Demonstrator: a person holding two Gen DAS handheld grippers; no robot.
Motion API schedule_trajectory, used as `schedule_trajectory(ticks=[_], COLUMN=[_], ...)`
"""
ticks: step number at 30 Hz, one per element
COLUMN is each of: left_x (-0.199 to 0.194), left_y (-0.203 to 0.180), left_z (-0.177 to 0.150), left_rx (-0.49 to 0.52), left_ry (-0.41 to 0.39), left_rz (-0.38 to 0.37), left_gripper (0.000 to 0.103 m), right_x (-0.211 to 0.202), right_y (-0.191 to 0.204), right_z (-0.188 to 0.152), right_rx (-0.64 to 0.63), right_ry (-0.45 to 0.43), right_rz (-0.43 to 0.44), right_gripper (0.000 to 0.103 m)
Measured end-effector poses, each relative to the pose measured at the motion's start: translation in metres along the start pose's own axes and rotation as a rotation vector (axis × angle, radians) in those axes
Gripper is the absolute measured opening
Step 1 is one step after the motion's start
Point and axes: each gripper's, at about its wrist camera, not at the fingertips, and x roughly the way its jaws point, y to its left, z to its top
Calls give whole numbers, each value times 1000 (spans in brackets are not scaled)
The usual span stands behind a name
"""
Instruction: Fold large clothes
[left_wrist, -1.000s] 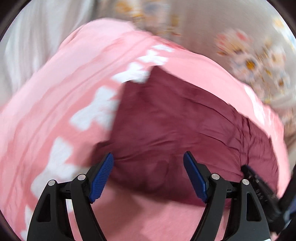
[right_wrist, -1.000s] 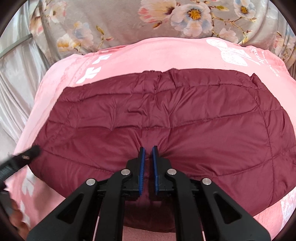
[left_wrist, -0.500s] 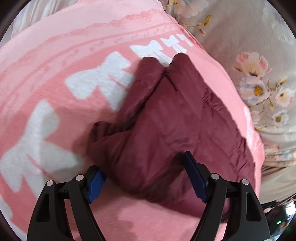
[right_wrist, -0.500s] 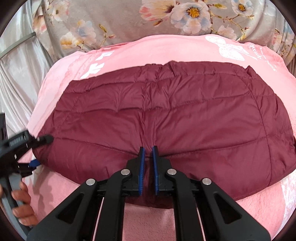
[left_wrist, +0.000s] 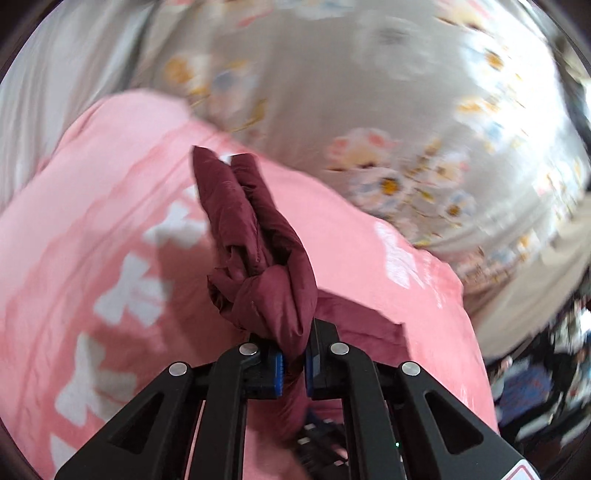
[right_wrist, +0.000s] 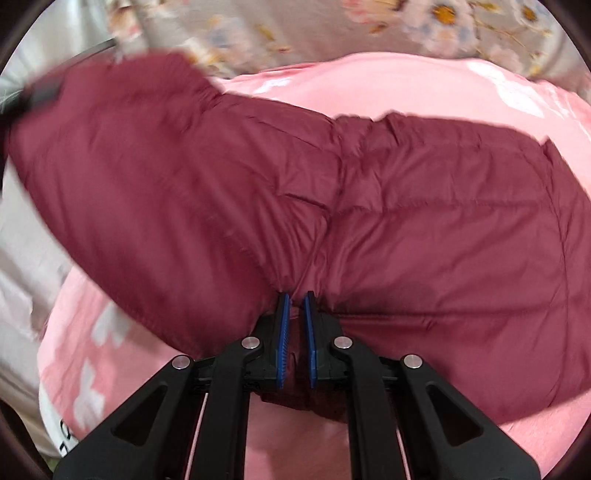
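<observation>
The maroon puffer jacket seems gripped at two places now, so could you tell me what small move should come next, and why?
Probably carry the left tool across toward the far side. It is shut on a bunched end of the maroon puffer jacket, which is raised off the pink blanket, while the right tool pins the near edge at the middle, a natural fold line.

We can read no text in either view. On the pink blanket (right_wrist: 424, 85) we make out only white bow-shaped prints, which are pictures, not letters. At the blanket's lower left corner in the right wrist view, a white patch (right_wrist: 61, 432) carries a few dark marks that look like characters, but they are too small and cut off for us to read.
</observation>
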Motion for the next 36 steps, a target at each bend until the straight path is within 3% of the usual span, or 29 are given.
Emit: schedule_trajectory(ticks=[5,9,13,15,17,18,20,21,22,24,27,30,33,36], left_x=[27,74,129,164,179,176,162,148,137,103,69,68,88,106], left_y=[-78,-140,-174,-180,-180,-180,-179,-180,-179,-175,-165,-153,-130,-106], left_z=[-12,-50,-97,-125,-142,-145,-140,-131,-124,-101,-66,-42,-19,-3], left_rx=[154,272,340,355,363,365,359,348,333,289,275,272,251,237], left_ry=[85,194,322,427,476,476,473,469,459,362,207,154,122,131], left_rz=[-109,-156,-127,-91,-54,-55,-86,-119,-151,-201,-168,-68,82,158], left_gripper=[5,5,7,10,15,15,17,27,46,77,79,79,79,78], right_x=[-63,-112,-137,-142,-148,-152,-160,-162,-167,-174,-176,-167,-149,-122], right_y=[-55,-120,-164,-175,-182,-182,-181,-179,-175,-169,-172,-176,-184,-191], right_z=[6,-4,-20,-25,-30,-29,-27,-22,-14,-3,27,63,100,127], right_rx=[91,186,276,306,329,328,318,309,294,282,323,373,424,442], right_ry=[-77,-129,-149,-152,-160,-170,-195,-209,-235,-270,-301,-287,-245,-153], right_rz=[-67,-236,-311,-331,-333,-330,-323,-319,-305,-272,-171,-103,-99,-113], right_gripper=[9,9,9,9,9,10,21,31,35,37,42,44,45,46])
